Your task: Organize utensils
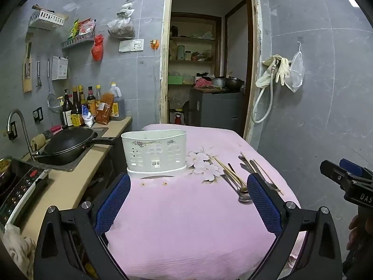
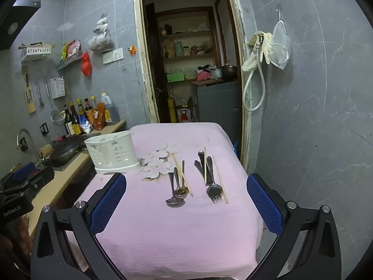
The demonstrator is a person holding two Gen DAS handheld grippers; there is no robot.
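From the left wrist camera, a tabletop (image 1: 186,221) under a pink cloth fills the lower middle of the frame, with a flower print near its centre. A white utensil holder (image 1: 153,151) stands upright on its base at the far left part of the cloth, just above the left finger in the picture. The utensils (image 1: 242,177) lie loose at centre right, partly hidden behind the right finger. The left gripper (image 1: 188,198) is tilted slightly downward over the near part of the cloth, its blue pads spread wide with only bare cloth between them. At the right edge of the frame the right gripper (image 1: 347,177) shows in part. Grey tiled walls close the room, an open doorway (image 1: 207,58) in the upper middle leads to a storeroom, and a counter with a black wok (image 1: 70,144) and bottles runs along the left.

From the right wrist camera, the same cloth occupies the centre. The utensils lie in two groups: spoons with chopsticks (image 2: 178,186) at centre, and a spoon, fork and chopsticks (image 2: 211,179) just right of them, the groups near each other but apart. The utensil holder (image 2: 112,154) sits at centre left, close to the left edge of the tabletop (image 2: 174,233), well apart from the cutlery. The right gripper (image 2: 186,198) is also angled a little downward, fingers fully apart and holding nothing; the cloth between them and the cutlery is bare. The tabletop's right edge falls away close to the grey wall, and the left gripper (image 2: 18,186) appears at the lower left edge.
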